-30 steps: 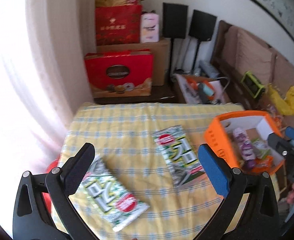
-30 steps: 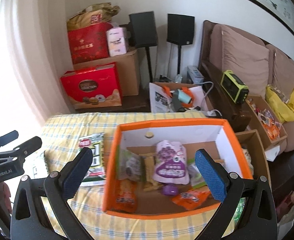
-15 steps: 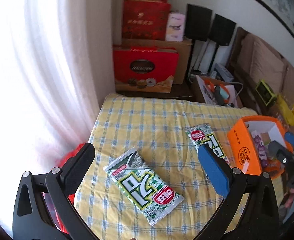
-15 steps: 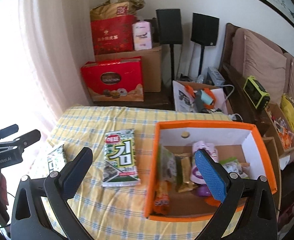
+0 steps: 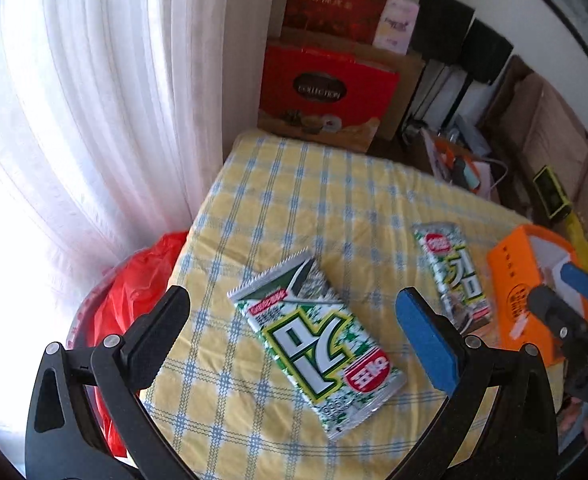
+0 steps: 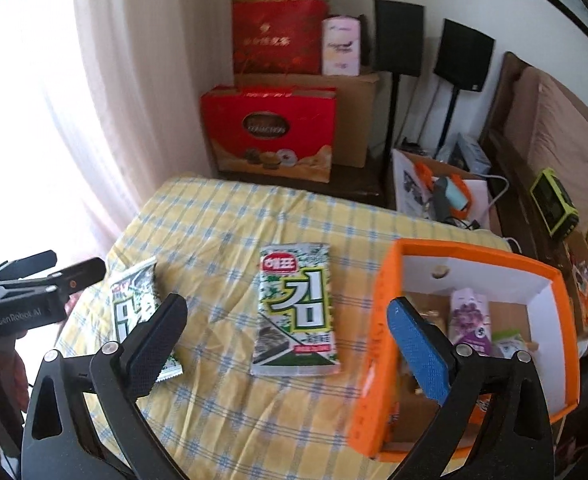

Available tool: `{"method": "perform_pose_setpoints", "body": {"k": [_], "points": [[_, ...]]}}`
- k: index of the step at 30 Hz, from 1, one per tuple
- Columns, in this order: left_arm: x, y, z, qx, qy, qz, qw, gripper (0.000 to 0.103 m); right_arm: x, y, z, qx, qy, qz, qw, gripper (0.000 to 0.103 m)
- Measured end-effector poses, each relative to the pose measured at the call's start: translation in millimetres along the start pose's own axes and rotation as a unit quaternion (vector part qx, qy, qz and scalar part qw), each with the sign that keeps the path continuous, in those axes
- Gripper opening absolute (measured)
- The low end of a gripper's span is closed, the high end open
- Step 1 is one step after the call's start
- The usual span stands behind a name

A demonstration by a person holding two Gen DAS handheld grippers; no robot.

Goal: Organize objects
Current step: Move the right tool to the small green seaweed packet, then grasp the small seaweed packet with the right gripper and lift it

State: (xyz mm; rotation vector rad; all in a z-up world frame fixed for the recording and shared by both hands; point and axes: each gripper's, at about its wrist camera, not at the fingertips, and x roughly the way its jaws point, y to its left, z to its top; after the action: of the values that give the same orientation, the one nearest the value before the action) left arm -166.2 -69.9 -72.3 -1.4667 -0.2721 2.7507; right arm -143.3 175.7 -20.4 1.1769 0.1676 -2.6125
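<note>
Both the left gripper (image 5: pixel 292 326) and the right gripper (image 6: pixel 286 330) kept their jaws apart, empty. Since earlier, the right had swung leftward off the orange box (image 6: pixel 378 344), framing the middle seaweed packet (image 6: pixel 296 312); the left packet (image 5: pixel 316 338) seemingly hadn't moved.

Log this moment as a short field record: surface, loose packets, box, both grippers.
surface: table with yellow checked cloth
loose packets: two seaweed packets, near packet and far packet, both flat on the cloth
box: orange box at the table's right, open, snacks inside
left gripper: open, empty, above the near packet
right gripper: open, empty, above the far packet
</note>
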Motion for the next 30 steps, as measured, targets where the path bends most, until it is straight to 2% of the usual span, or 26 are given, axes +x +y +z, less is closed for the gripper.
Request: {"method": "perform_pose_setpoints", "body": {"k": [9, 18, 21, 30], "points": [[30.7, 3.7, -4.2, -0.032, 0.04, -0.011, 0.9986, 0.099, 36.5, 5.6, -0.9, 0.007, 0.035, 0.013, 0.999, 0.079], [57.2, -2.4, -7.5, -0.039, 0.064, -0.002, 0.9972, 0.099, 75.1, 9.2, -4.1, 0.005, 0.067, 0.011, 0.998, 0.075], [64.1, -7.3, -8.2, -0.033, 0.068, 0.004, 0.9971, 0.098, 84.6, 7.0, -6.6, 0.009, 0.078, 0.007, 0.997, 0.07], [78.3, -17.9, -12.2, -0.008, 0.079, 0.025, 0.9965, 0.098, 109.1, -2.1, -12.7, 0.028, 0.104, -0.009, 0.994, 0.071]]}}
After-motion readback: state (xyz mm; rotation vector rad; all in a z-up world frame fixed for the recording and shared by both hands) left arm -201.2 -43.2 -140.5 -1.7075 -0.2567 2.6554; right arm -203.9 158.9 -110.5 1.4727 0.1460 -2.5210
